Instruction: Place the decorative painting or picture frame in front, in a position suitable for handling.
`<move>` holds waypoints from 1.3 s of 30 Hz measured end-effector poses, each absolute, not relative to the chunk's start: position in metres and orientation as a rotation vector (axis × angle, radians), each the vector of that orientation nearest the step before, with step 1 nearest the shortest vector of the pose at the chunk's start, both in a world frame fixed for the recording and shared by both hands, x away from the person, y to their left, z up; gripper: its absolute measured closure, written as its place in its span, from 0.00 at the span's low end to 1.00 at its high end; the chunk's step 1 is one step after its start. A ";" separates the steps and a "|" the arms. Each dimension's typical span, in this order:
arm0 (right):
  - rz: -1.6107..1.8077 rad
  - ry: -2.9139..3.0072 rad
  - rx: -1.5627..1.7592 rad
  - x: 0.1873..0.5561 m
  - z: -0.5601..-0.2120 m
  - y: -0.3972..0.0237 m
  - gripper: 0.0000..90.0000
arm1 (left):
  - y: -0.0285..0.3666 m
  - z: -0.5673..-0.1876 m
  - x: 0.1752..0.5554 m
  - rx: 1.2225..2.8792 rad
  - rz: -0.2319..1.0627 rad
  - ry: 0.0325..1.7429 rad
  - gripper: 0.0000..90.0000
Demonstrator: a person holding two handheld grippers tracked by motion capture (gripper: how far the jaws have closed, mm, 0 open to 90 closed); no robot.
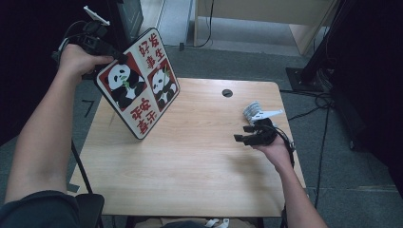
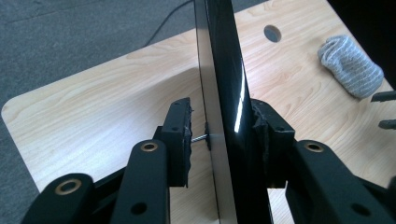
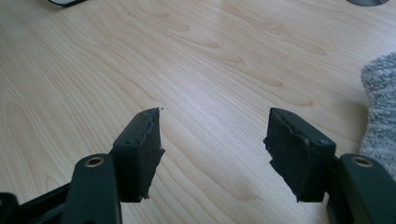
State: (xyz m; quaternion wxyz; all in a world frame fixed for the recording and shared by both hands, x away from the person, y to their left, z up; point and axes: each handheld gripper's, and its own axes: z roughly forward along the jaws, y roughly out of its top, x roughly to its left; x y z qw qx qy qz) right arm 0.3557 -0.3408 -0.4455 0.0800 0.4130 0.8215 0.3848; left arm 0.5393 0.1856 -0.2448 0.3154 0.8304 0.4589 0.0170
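A board (image 1: 138, 88) printed with two pandas and red characters stands tilted on the wooden table (image 1: 190, 161), with its lower corner on the tabletop. My left gripper (image 1: 119, 59) is shut on its upper left edge. In the left gripper view the board (image 2: 224, 70) runs edge-on between the jaws of the left gripper (image 2: 222, 112). One pad lies on the glossy black face; the other meets a small metal pin on the back. My right gripper (image 1: 240, 135) rests low over the table's right side, and its jaws (image 3: 212, 126) stand open over bare wood.
A rolled grey cloth (image 1: 252, 110) lies just beyond the right gripper, also seen as the grey roll (image 2: 350, 65) and at the frame edge (image 3: 380, 107). A round cable hole (image 1: 227, 93) sits near the far edge. Dark stands and cables flank the table.
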 end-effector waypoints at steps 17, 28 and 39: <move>1.143 2.445 1.274 0.352 -0.451 -0.355 0.40 | 0.160 -0.238 0.546 2.272 -0.010 1.196 0.89; 1.165 2.384 1.336 0.352 -0.451 -0.367 0.40 | 0.126 -0.211 0.517 2.379 0.095 1.049 0.89; 1.145 2.354 1.364 0.351 -0.451 -0.372 0.41 | 0.084 -0.213 0.470 2.361 0.011 0.906 0.89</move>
